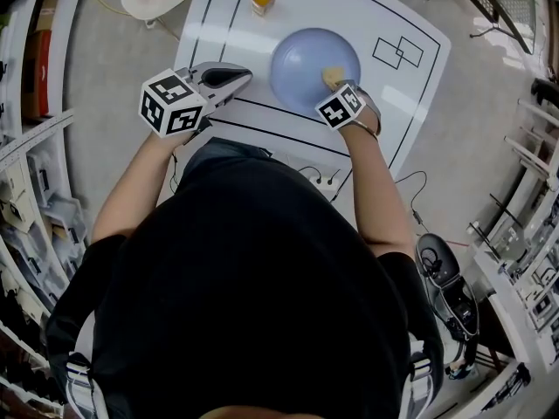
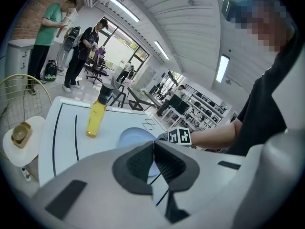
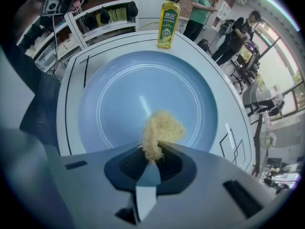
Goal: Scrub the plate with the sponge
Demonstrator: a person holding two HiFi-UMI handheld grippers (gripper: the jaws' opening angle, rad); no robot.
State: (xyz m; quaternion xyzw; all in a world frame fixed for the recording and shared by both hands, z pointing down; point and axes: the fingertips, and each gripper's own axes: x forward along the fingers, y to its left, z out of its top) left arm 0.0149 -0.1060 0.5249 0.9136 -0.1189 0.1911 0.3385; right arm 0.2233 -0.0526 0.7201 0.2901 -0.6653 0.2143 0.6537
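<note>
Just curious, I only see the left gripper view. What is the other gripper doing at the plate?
Observer: The right gripper is shut on a yellow sponge.
Visitor: Is it on the plate?
Observer: It is over the plate, right of centre in the head view; contact is unclear.
Visitor: And my gripper?
Observer: The left gripper is left of the plate, apart from it.
</note>
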